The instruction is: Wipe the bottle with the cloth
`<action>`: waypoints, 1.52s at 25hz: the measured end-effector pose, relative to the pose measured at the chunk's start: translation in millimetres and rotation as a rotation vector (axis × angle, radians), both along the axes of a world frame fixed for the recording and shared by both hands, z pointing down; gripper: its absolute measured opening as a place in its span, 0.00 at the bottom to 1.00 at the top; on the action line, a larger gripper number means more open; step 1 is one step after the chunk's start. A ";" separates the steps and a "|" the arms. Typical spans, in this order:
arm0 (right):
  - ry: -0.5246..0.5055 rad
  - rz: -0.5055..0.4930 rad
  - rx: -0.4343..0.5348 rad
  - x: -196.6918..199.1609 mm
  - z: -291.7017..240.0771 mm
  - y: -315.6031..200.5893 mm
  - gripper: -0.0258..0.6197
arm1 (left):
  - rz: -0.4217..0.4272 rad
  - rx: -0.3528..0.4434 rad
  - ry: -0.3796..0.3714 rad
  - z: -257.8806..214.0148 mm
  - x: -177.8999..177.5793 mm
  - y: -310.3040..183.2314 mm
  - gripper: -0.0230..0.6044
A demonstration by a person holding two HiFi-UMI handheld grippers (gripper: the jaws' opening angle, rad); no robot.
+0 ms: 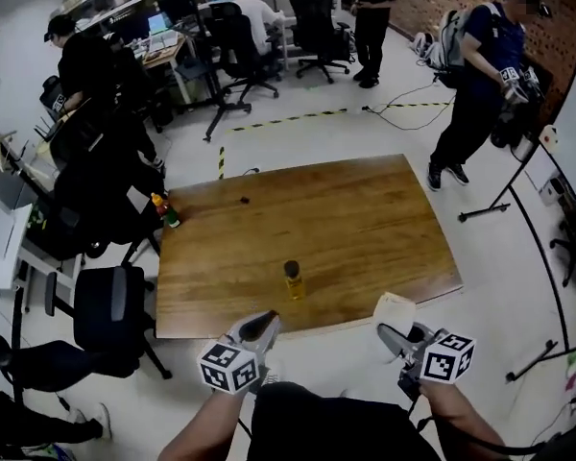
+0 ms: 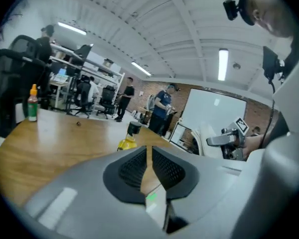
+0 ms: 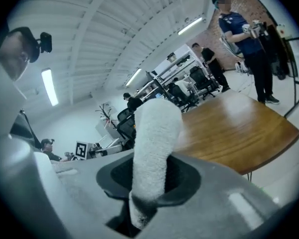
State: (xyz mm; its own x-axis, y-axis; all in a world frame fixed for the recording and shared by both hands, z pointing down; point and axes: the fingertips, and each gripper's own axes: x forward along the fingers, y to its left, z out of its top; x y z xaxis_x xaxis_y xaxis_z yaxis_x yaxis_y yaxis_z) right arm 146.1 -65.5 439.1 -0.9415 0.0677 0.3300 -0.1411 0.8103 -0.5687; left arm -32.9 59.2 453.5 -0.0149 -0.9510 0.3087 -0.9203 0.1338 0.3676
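A small bottle [image 1: 294, 281] with yellow liquid and a dark cap stands upright near the front edge of the wooden table [image 1: 365, 209]. In the left gripper view the bottle [image 2: 128, 136] shows just beyond the jaws, slightly left. My left gripper [image 1: 268, 320] hovers off the table's front edge, short of the bottle; its jaws [image 2: 150, 151] stand a narrow slit apart with nothing between them. My right gripper [image 1: 392, 334] is off the front edge too, right of the bottle, shut on a folded white cloth [image 1: 395, 309]. The cloth [image 3: 152, 143] sticks up between those jaws.
A second bottle with an orange top [image 1: 163, 209] stands at the table's far left corner, and a small dark object [image 1: 244, 200] lies near the far edge. Black office chairs [image 1: 110, 315] stand left of the table. Several people stand or sit beyond it.
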 end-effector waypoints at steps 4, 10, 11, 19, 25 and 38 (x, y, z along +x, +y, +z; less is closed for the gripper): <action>0.023 -0.072 0.125 25.8 -3.1 15.0 0.16 | -0.173 -0.070 0.057 5.8 38.2 44.5 0.06; 0.037 -0.179 0.121 46.5 -7.0 41.9 0.16 | -0.263 -0.067 0.057 -14.7 90.2 107.4 0.06; 0.037 -0.194 0.120 47.7 -9.1 46.5 0.16 | -0.277 -0.061 0.065 -17.6 91.4 115.0 0.06; -0.019 -0.185 0.128 45.2 -29.6 76.9 0.16 | -0.278 -0.043 0.011 -37.3 68.2 136.6 0.06; 0.001 -0.103 0.166 51.5 -24.9 108.1 0.16 | -0.194 -0.010 -0.031 -46.0 59.3 145.0 0.06; 0.044 0.006 0.217 72.3 -23.2 140.9 0.15 | -0.117 -0.011 -0.025 -44.1 68.2 166.9 0.06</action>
State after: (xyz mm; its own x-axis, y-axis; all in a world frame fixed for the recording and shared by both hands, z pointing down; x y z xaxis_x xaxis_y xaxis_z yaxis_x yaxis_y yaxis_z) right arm 218.4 75.4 416.0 -0.9260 -0.0145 0.3772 -0.1669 0.9120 -0.3747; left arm 35.3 226.0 409.4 -0.1329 -0.9390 0.3172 -0.9071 0.2442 0.3427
